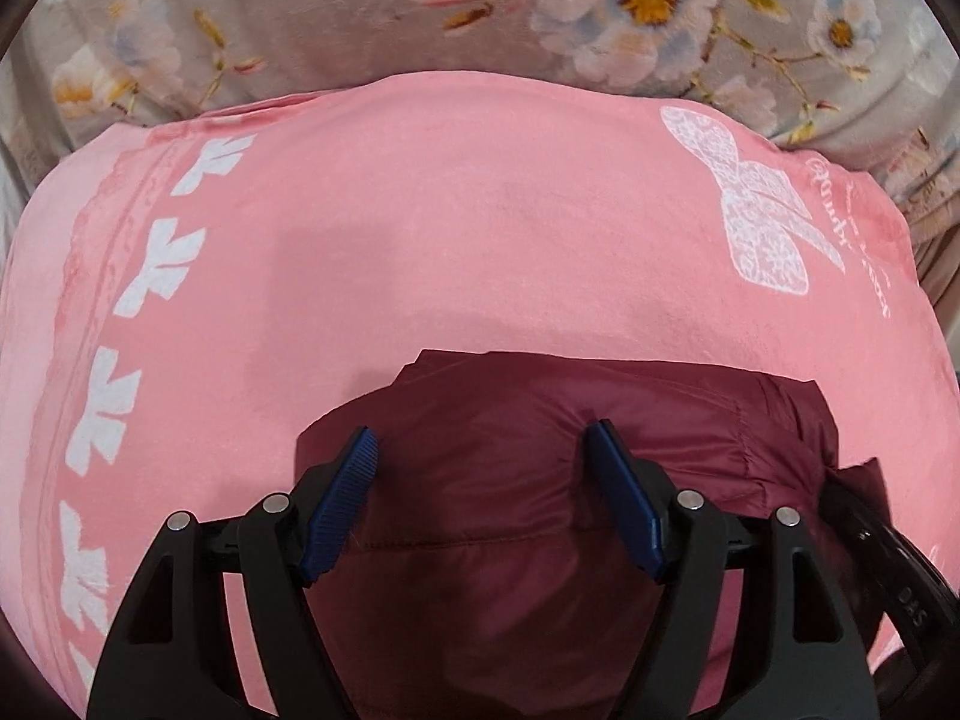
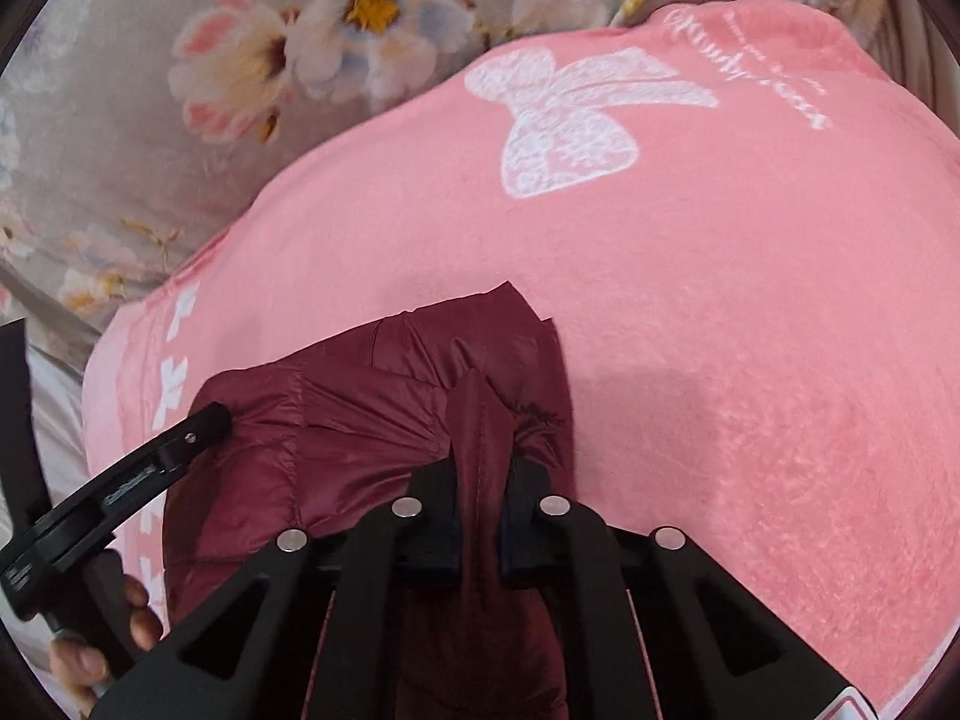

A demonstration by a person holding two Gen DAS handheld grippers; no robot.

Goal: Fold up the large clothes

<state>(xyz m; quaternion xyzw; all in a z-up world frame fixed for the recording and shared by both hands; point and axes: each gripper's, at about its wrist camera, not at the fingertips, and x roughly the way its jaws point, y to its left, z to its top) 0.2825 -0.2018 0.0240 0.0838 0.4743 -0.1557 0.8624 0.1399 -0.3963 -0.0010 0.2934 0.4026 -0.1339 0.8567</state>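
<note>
A dark maroon puffer jacket point(image 1: 540, 456) lies bunched on a pink blanket point(image 1: 450, 228). My left gripper point(image 1: 483, 450) is open, its blue-padded fingers point(image 1: 351, 480) spread just above the jacket's top surface. In the right wrist view, my right gripper point(image 2: 483, 450) is shut on a raised fold of the maroon jacket point(image 2: 360, 420), which stands up between the black fingers. The left gripper point(image 2: 180, 444) shows at the left of that view, beside the jacket's left edge, with the hand point(image 2: 90, 642) holding it.
The pink blanket point(image 2: 720, 300) has a white bow print point(image 2: 564, 120) and a row of white bows point(image 1: 150, 264) along one edge. It lies on a grey floral bedspread point(image 1: 420, 12) that fills the far side of both views.
</note>
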